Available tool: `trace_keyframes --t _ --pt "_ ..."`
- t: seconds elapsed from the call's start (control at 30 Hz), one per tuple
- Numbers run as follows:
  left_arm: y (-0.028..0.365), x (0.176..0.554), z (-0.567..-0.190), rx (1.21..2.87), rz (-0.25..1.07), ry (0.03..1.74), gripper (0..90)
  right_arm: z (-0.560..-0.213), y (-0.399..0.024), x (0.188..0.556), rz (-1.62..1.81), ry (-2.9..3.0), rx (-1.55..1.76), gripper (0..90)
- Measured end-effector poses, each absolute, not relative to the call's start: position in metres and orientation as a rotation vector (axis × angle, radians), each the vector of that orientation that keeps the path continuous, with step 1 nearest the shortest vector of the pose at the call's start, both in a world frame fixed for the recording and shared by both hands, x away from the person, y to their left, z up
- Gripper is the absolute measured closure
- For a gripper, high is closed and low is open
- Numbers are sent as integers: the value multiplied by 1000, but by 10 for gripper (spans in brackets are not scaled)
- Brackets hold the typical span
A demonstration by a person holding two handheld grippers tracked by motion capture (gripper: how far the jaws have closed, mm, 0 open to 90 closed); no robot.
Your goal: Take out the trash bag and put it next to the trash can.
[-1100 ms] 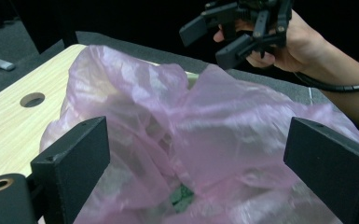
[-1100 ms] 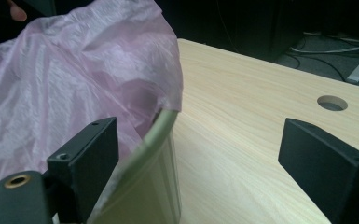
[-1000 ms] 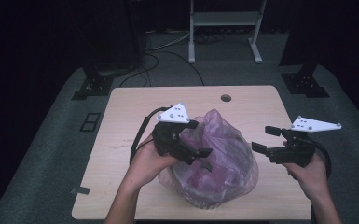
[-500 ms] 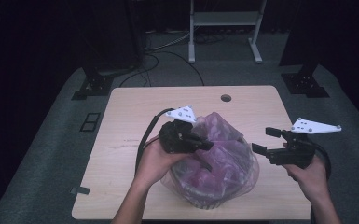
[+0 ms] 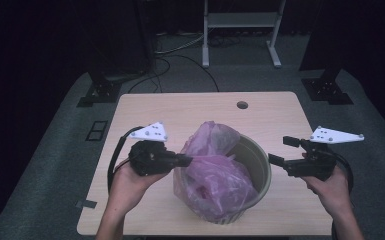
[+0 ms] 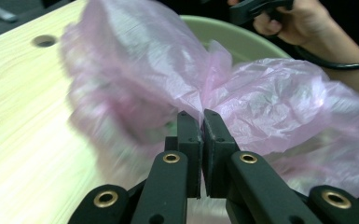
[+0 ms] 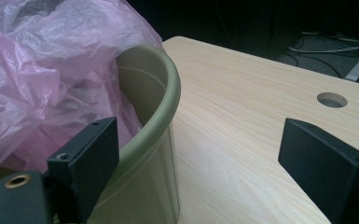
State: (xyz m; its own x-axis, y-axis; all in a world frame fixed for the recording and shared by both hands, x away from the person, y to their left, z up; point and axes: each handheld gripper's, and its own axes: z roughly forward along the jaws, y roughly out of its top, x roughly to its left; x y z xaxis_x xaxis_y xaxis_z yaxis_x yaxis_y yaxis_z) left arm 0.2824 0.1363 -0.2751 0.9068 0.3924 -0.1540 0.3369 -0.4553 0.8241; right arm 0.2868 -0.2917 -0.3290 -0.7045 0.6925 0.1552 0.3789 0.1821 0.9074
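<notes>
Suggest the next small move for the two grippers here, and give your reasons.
Probably the right gripper should close in and pinch the pink bag near the bin rim on its side. The left gripper is shut on a fold of the bag, while the right one is open beside the bin, holding nothing, and that rim is bare.

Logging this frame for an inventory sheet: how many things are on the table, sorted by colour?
Pink: 1, the plastic bag
Green: 1, the bin
Black: 2, the left gripper and the right gripper, held over the wooden table
Total: 4
</notes>
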Motion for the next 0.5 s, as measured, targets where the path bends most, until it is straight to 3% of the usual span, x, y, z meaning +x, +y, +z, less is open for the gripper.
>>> trace_keyframes --t 0.13,0.5 --pt "150 282 -281 2053 94 576 801 -328 -290 287 1529 2173 1019 111" --pt "145 297 -300 2018 125 639 430 -328 -288 288 1525 2181 1017 110"
